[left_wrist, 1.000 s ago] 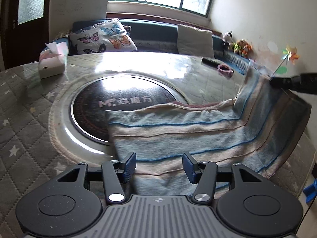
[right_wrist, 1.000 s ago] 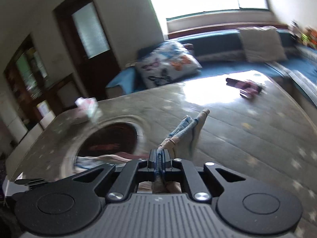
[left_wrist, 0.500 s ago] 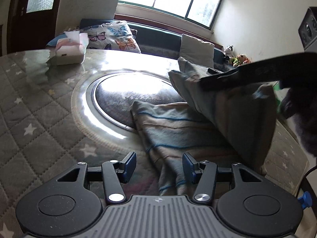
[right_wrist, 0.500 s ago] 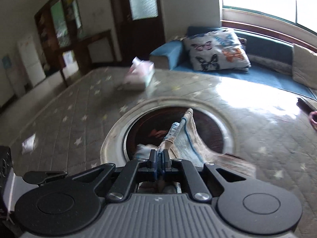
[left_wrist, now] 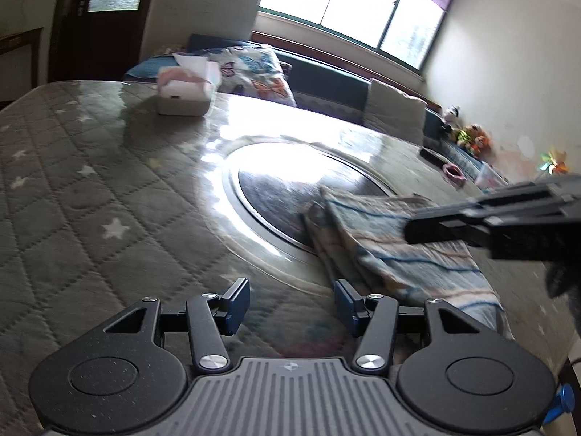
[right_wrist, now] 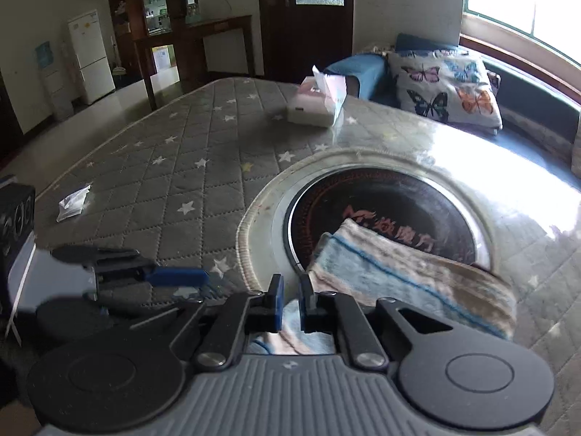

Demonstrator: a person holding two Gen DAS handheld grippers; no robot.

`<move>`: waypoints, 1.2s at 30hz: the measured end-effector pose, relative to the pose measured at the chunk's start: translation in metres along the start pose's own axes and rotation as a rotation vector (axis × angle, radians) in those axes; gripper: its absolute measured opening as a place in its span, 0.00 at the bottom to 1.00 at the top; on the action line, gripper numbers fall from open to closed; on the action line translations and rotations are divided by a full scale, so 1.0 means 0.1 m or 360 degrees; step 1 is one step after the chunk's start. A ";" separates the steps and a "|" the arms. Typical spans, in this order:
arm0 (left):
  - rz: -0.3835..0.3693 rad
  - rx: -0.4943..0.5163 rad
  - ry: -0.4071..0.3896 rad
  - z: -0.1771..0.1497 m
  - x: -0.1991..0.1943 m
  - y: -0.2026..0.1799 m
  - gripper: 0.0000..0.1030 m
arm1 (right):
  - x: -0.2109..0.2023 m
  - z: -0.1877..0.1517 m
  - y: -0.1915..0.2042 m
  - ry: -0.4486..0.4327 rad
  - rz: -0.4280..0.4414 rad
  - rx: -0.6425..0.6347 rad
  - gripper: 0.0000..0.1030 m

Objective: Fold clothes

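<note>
Striped cloth, doubled over into a long band. It lies across the near-right part of the dark round disc set in the middle of the table, and its near end reaches toward the table's near edge, under your right tool. The quilted star-patterned cover shows bare to the left of it.

Right gripper: the jaws are opening and stand only a narrow slit apart. The cloth's near end shows low in that slit, but the pads do not appear to press on it. The carried half rests on the lower layer.

Left gripper: the fingers stand about half spread with nothing between them, low over the cover. The right finger sits just beside the cloth's near-left corner, and whether it touches cannot be told.

Step in hand, as judged: you are setting down and letting go at the end of a fold, one side having been brought across onto the other.

Next move, as judged: you clear the right fingers from the cloth without dragging the top layer. Then you take a fresh hold for the following fold, across the band's length. Your left tool is already placed to pinch the near-left corner. Catch both layers together, or the top one will slide off square.
</note>
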State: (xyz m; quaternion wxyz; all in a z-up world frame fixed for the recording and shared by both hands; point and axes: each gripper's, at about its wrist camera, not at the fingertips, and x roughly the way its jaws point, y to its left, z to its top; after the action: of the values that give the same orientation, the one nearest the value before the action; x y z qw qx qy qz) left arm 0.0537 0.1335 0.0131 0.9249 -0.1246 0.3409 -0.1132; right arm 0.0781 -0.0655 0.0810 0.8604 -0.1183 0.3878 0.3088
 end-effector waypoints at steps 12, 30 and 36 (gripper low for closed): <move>0.0010 0.0014 -0.0043 0.16 -0.05 -0.10 0.53 | -0.20 -0.43 0.08 0.0054 0.0099 -0.0274 0.12; -0.0026 0.0109 -0.0014 0.28 0.06 -0.45 0.53 | -0.55 -0.82 0.05 -0.0016 0.0108 -0.0404 0.31; -0.0055 0.0139 0.0036 0.28 0.20 -0.56 0.53 | -0.60 -0.95 -0.22 0.0026 0.0085 -0.0290 0.31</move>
State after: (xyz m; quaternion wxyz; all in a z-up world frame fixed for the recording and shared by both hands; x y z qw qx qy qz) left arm 0.0798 0.0787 0.0394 0.9235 -0.0888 0.3437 -0.1454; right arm 0.0045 -0.1516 0.0611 0.8343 -0.1882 0.3681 0.3646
